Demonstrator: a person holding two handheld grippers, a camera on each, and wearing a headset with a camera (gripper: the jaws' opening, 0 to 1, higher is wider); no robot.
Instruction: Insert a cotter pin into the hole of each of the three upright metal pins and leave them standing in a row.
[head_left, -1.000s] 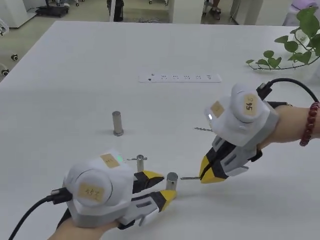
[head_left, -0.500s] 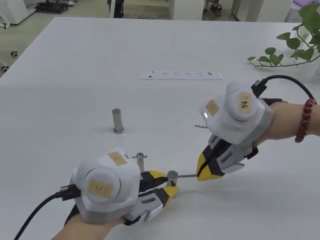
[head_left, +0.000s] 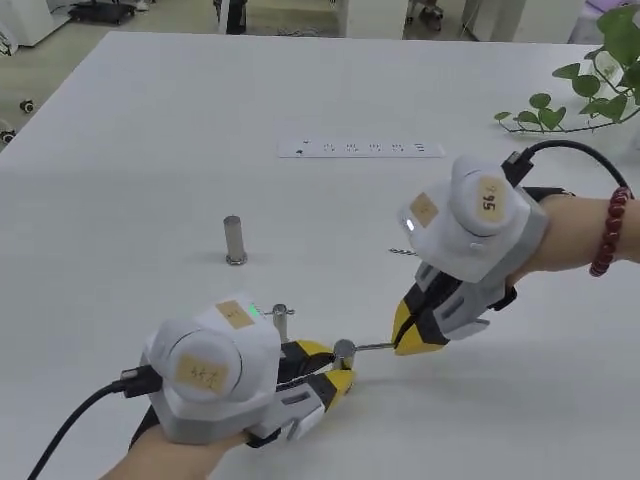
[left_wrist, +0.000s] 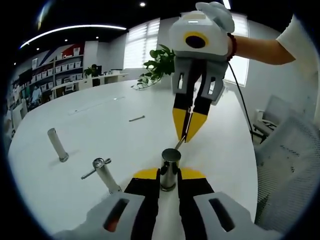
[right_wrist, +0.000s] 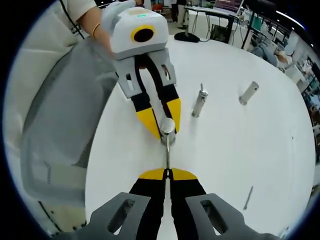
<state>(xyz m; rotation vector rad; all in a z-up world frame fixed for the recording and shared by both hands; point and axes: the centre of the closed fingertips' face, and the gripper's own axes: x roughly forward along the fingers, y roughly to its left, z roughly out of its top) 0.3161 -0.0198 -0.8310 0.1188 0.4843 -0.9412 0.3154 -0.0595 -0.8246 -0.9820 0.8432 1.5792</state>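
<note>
**First speaker:** What are the room and the surface like?

**Second speaker:** A broad white desk (head_left: 150, 130) takes up most of the head view, with pale floor and furniture legs beyond its far edge. A white power strip (head_left: 360, 152) lies on it at twelve o'clock. A leafy green plant (head_left: 600, 80) reaches in at two o'clock.

**First speaker:** Where are the pins and the grippers?

**Second speaker:** The nearest metal pin (head_left: 344, 350) stands upright at six o'clock. The left gripper (left_wrist: 170, 175) is closed around its lower shaft, one yellow tip on each side. From that pin, the right gripper (head_left: 400, 345) sits just beside it at three o'clock. Its jaws are pinched together on a cotter pin (right_wrist: 168, 150), which points level at the pin. The cotter pin's tip meets the pin just below its top, but I cannot tell whether it has entered the hole.

The second metal pin (head_left: 281, 322) stands nearby at ten o'clock, with a fitted cotter pin (left_wrist: 96, 169) through its top. The third metal pin (head_left: 234, 240) stands bare, farther off at eleven o'clock. A spare cotter pin (head_left: 405, 256) lies flat on the desk at one o'clock, beside the right gripper's body.
</note>
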